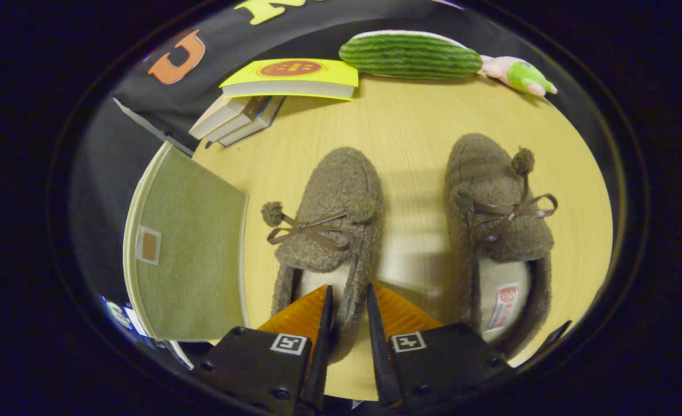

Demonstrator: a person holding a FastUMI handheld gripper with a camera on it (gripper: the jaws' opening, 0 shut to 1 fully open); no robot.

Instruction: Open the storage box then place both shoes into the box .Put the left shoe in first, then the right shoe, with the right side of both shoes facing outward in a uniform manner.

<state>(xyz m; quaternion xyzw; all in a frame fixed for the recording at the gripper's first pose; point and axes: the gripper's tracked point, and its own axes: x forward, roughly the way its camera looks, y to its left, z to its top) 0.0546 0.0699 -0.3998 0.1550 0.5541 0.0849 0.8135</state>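
Two brown fuzzy slippers with bows and pompoms lie side by side on the wooden table, toes pointing away from me. The left shoe is just ahead of my fingers, and the right shoe lies to its right. My gripper is nearly closed on the left shoe's heel-side wall, which sits pinched between both fingers. The green fabric storage box stands left of the left shoe, a flat green face with a small brown tag turned toward me. I cannot tell whether it is open.
A yellow book rests on a stack of books at the table's far left. A striped green plush and a pink-green plush toy lie along the far edge. Bare wood runs between the two shoes.
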